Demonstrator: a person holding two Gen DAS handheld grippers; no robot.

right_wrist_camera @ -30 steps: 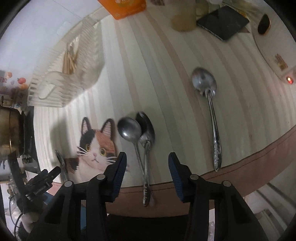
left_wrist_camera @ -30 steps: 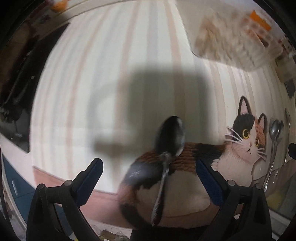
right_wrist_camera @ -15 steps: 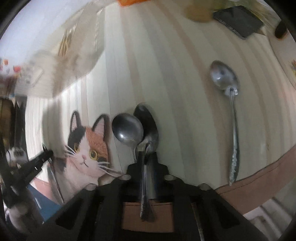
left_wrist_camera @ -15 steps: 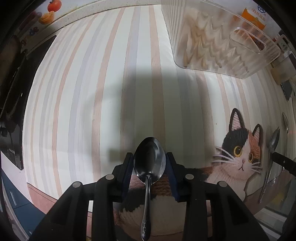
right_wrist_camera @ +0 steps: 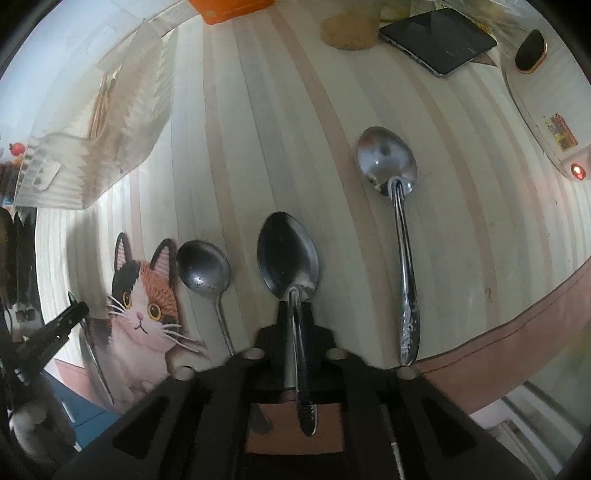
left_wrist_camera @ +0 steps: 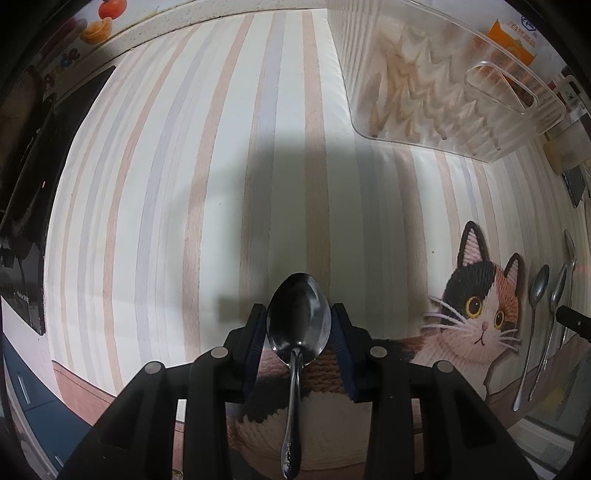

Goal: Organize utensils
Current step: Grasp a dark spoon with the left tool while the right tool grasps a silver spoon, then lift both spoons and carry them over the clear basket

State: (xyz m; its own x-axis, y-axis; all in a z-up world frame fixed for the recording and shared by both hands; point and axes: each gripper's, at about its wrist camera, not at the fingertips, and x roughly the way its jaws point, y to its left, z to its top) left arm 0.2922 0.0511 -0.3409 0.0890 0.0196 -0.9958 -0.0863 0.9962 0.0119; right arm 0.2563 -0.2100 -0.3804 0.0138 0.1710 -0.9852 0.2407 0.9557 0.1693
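My left gripper [left_wrist_camera: 298,325] is shut on a steel spoon [left_wrist_camera: 297,325], the blue pads pressing the sides of its bowl, held above the striped tablecloth [left_wrist_camera: 184,184] and the cat picture [left_wrist_camera: 476,317]. My right gripper [right_wrist_camera: 295,317] is shut on the handle of a dark spoon [right_wrist_camera: 288,258], bowl pointing forward. A smaller spoon [right_wrist_camera: 203,269] lies to its left by the cat picture [right_wrist_camera: 144,295]. A large spoon [right_wrist_camera: 391,184] lies to the right. The clear ribbed utensil tray [left_wrist_camera: 443,85] stands at the back, also in the right wrist view [right_wrist_camera: 103,129].
Spoons [left_wrist_camera: 535,314] lie at the right in the left wrist view. A phone [right_wrist_camera: 439,37], an orange box [right_wrist_camera: 232,7], a tan cup [right_wrist_camera: 351,29] and a white appliance [right_wrist_camera: 546,122] stand at the back right. The table edge [right_wrist_camera: 498,339] runs close in front.
Both grippers went from open to shut: the left closed on the spoon's bowl, the right on the dark spoon's handle. The dark spoon has separated from the smaller spoon.
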